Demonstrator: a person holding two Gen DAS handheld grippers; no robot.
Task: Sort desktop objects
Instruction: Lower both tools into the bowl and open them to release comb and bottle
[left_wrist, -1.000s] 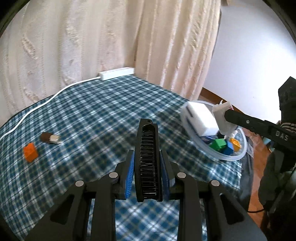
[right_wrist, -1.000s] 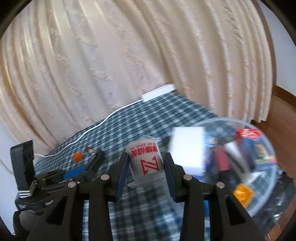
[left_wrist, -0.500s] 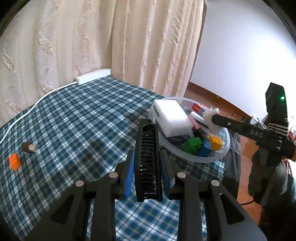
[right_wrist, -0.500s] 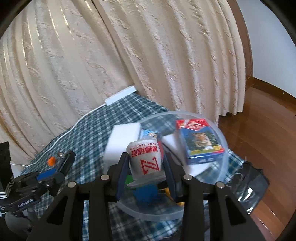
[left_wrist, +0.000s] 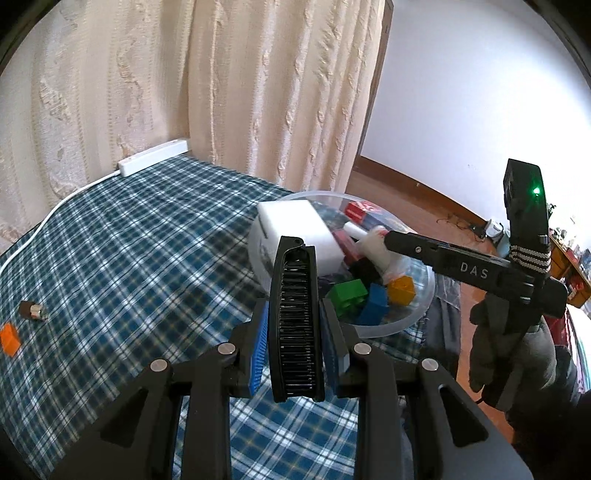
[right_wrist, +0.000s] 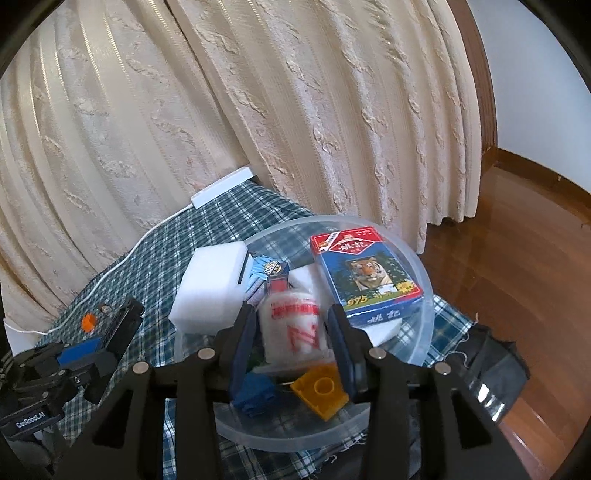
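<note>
My left gripper (left_wrist: 295, 325) is shut on a black comb (left_wrist: 294, 317), held upright above the checked tablecloth just left of the clear plastic bowl (left_wrist: 424, 295). My right gripper (right_wrist: 291, 328) hovers over the bowl (right_wrist: 424, 280) with its jaws spread. A white packet with red print (right_wrist: 291, 328) sits blurred between the fingers, apart from the pads. It also shows in the left wrist view (left_wrist: 373, 247) at the right gripper's tip. The bowl holds a white foam block (right_wrist: 210, 288), a tiger card box (right_wrist: 365, 277), and blue (right_wrist: 255, 395), yellow (right_wrist: 321, 391) and green (left_wrist: 347, 295) bricks.
An orange brick (left_wrist: 9, 338) and a small brown-and-silver piece (left_wrist: 31, 309) lie on the cloth at far left. A white power strip (left_wrist: 151, 161) and its cable run along the curtain at the back. The table edge and wooden floor lie to the right of the bowl.
My right gripper carried the packet over the bowl and opened; the packet is now loose between the fingers. My left gripper with the comb moved closer to the bowl.
</note>
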